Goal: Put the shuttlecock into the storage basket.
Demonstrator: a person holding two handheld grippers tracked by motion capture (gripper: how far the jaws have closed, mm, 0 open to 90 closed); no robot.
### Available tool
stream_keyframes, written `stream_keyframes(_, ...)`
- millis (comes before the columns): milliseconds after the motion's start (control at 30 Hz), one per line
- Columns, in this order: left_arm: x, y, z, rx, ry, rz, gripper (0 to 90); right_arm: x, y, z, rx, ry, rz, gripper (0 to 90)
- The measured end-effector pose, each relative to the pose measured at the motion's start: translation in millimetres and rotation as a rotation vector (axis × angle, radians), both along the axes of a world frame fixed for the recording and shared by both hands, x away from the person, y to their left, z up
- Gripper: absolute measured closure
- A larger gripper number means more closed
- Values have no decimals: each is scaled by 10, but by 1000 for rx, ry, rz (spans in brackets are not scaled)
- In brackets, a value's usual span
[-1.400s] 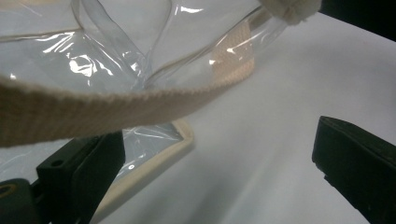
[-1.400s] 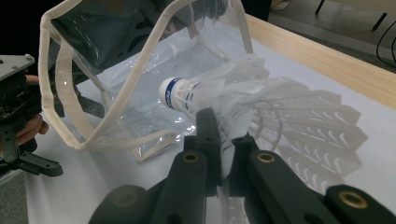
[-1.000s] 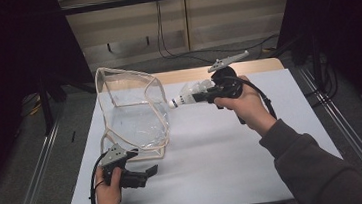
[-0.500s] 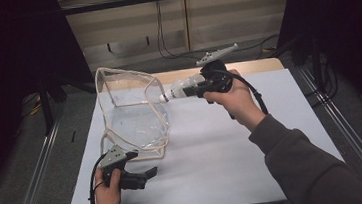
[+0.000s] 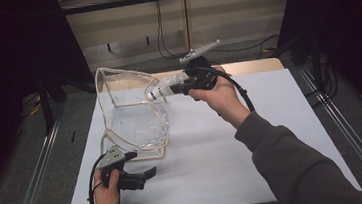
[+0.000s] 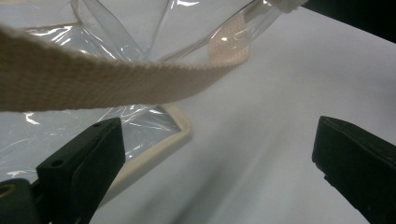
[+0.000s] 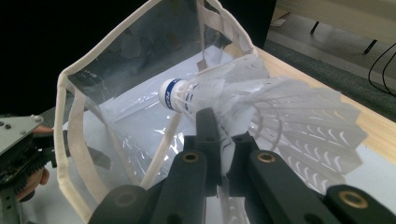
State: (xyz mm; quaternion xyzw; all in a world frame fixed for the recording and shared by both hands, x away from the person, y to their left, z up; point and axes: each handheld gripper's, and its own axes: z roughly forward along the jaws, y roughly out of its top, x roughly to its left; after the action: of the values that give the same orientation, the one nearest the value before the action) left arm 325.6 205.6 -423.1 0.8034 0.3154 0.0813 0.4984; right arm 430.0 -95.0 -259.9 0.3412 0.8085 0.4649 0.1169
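Note:
A clear plastic bag with cream webbing trim stands open on the white table. My right gripper is shut on a white feather shuttlecock, held above the table at the bag's upper right rim with its cork end pointing at the opening. In the right gripper view the shuttlecock is pinched by its feathers between the jaws, facing the bag. My left gripper rests open on the table by the bag's front corner. In the left gripper view nothing lies between its jaws, and the bag's strap crosses above.
A wooden tabletop edge shows beyond the white sheet. Metal rails run along both sides of the table. Cables hang at the back wall. The person's right sleeve crosses the table's right half.
My right gripper has carried the shuttlecock left and a little upward, bringing its cork end to the bag's rim. The left gripper and the bag have stayed put.

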Motion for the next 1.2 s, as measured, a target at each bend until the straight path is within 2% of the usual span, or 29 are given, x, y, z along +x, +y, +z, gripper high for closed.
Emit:
stream_keyframes(300, -7, 11, 6, -1, -2, 0, 28, 50, 145, 40, -17, -12, -9, 879)
stream_keyframes(1200, -9, 49, 1, -5, -1, 7, 28, 124, 652, 60, -55, -27, 32, 879)
